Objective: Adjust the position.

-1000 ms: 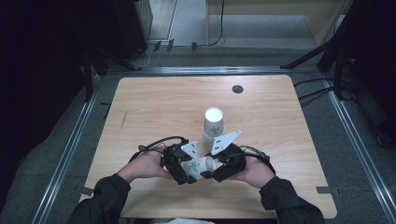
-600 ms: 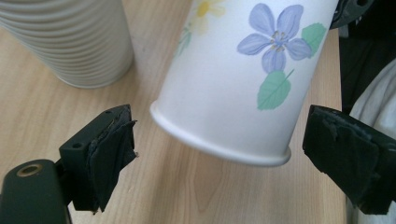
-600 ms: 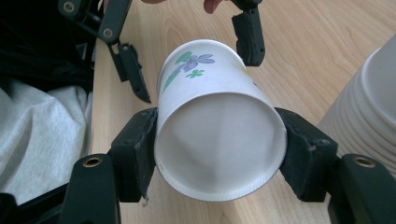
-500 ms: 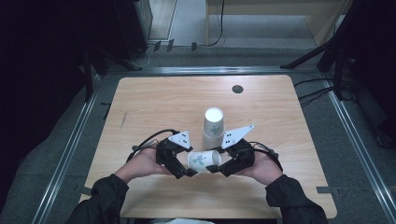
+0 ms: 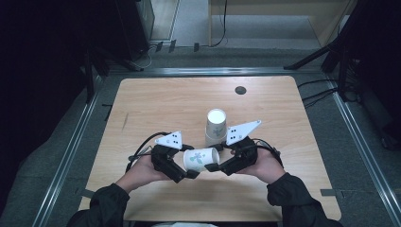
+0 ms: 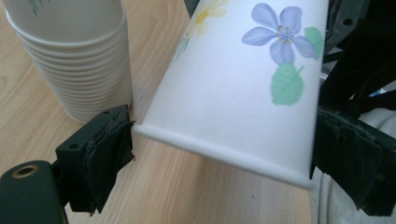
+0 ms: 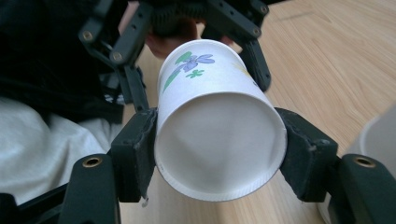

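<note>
My right tongs [image 7: 219, 154] gripped the flowered paper cup [image 5: 201, 159] by its base, lower centre of the frame, above the worktop [image 5: 156, 109]. My left tongs [image 6: 224, 154] had just been opening, pads off its rim, below the cup stack [image 5: 215, 126].

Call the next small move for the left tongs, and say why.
Probably draw the left tongs back off the flowered cup. Their jaws have just been opening and now flank the rim without pressing, while the right tongs clamp the cup's base end, holding it on its side beside the cup stack.
</note>
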Motion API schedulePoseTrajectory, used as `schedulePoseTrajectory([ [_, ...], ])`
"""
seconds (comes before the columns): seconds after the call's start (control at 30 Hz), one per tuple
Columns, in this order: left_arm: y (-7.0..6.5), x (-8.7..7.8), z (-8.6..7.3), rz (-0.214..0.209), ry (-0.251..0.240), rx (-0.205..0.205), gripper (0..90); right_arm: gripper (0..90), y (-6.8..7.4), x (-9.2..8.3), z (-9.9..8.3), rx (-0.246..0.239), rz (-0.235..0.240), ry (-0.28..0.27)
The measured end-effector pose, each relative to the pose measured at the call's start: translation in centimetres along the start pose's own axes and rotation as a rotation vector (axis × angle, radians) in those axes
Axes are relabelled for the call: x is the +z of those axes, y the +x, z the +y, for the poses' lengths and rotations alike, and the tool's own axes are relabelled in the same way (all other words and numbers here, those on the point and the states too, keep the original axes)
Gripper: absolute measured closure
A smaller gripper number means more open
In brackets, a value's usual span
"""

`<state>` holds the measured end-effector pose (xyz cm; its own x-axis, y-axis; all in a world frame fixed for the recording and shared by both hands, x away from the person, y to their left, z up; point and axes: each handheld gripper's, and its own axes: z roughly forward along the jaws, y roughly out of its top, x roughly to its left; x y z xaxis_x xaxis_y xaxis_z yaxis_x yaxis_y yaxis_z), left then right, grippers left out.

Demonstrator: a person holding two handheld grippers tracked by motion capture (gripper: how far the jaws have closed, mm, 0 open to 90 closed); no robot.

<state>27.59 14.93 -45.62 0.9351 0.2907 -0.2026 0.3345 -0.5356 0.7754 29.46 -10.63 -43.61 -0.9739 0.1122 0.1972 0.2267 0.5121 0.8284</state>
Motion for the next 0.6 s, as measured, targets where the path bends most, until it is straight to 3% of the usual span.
schedulePoseTrajectory([
  [0.17,-0.25,-0.24,-0.09,-0.029,-0.049,-0.011,8.7,35.1,0.17,0.13,0.53,-0.008,0.053,-0.036],
  [0.33,-0.16,-0.74,-0.18,-0.067,-0.092,-0.001,19.5,35.2,0.17,-0.04,0.53,-0.001,0.066,-0.042],
  [0.6,-0.27,-0.9,-0.08,-0.068,-0.053,0.03,24.5,33.7,0.16,0.1,0.47,-0.009,0.077,-0.04],
])
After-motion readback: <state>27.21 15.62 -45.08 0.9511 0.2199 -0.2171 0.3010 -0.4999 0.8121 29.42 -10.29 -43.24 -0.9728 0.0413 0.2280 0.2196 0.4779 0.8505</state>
